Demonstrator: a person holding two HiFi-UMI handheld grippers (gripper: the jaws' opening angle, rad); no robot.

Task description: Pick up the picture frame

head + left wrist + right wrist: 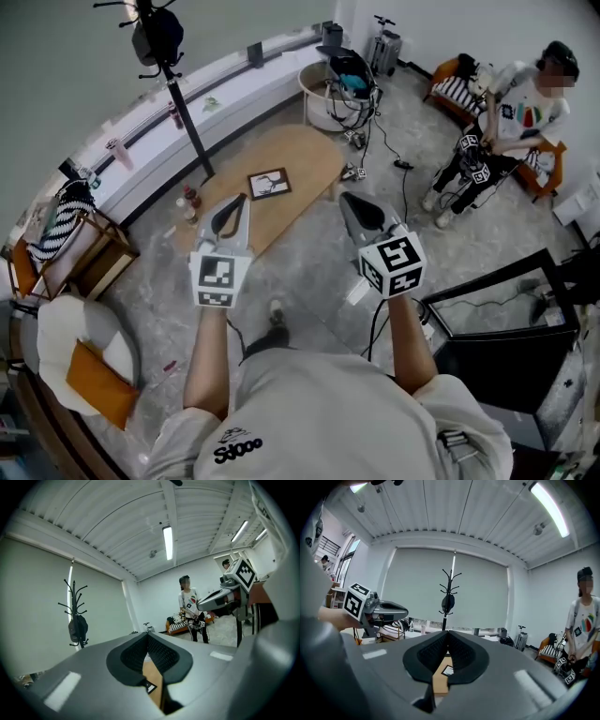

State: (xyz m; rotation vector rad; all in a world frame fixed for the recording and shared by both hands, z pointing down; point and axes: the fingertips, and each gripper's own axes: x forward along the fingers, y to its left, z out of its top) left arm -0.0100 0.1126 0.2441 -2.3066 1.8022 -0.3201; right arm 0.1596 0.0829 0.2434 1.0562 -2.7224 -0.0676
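Note:
The picture frame (269, 183), dark-edged with a white picture, lies flat on the oval wooden low table (314, 150). My left gripper (236, 206) hovers just short of the table's near edge, jaws shut and empty. My right gripper (352, 204) hangs to the right of it over the floor, also shut with nothing held. In the left gripper view the shut jaws (148, 637) leave a slit below that shows wood and a corner of the frame (150, 686). The right gripper view shows the same past its shut jaws (448, 633): the frame (448, 670) on the wood.
A coat stand (173, 84) rises behind the table, with small bottles (190, 199) at the table's left end. A white tub with cables (328, 94) stands at the far end. A person sits on an orange chair (520, 112). A black-framed box (497, 319) lies right, a white chair (84, 366) left.

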